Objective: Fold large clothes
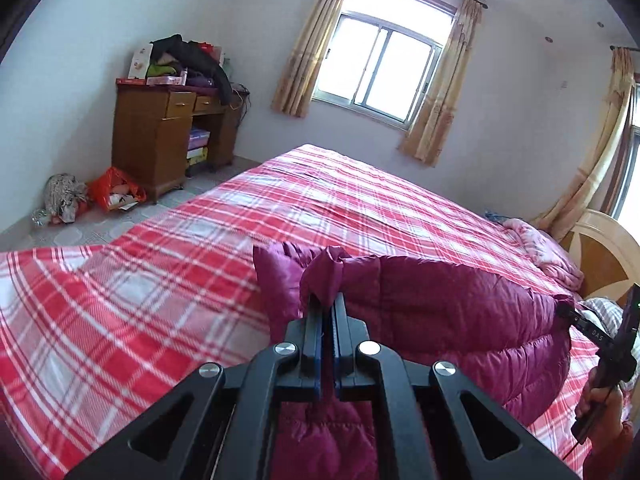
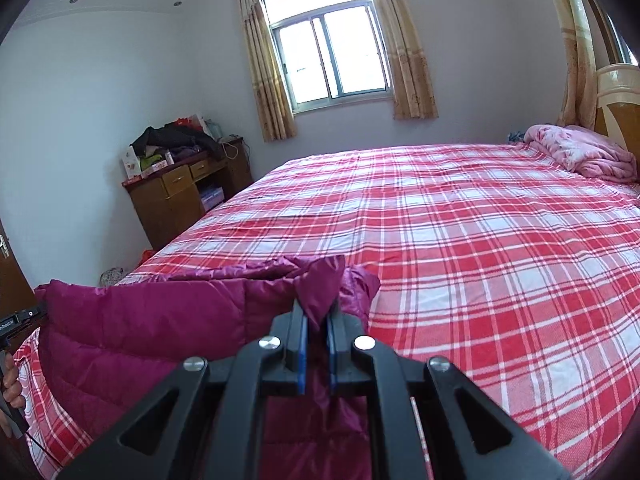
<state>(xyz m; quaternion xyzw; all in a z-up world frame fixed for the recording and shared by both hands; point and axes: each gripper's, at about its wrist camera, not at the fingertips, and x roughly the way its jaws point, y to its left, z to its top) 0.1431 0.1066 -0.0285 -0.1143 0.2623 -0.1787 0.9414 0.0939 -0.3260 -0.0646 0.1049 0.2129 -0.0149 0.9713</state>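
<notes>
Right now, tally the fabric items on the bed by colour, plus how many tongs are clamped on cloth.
Magenta quilted jacket: 1
Pink blanket: 1
Red plaid bed cover: 1
Tongs shut on the jacket: 2, left tongs and right tongs
Total: 3 fabric items, 2 tongs

The right gripper point(image 2: 319, 312) was clamped on a bunched corner of the magenta quilted jacket point(image 2: 140, 328), which hung leftward to the left gripper point(image 2: 28, 315) at the frame's edge. Beneath lay the red plaid bed point(image 2: 480, 240), with a pink blanket point(image 2: 580, 156) near its headboard point(image 2: 616, 96).
</notes>
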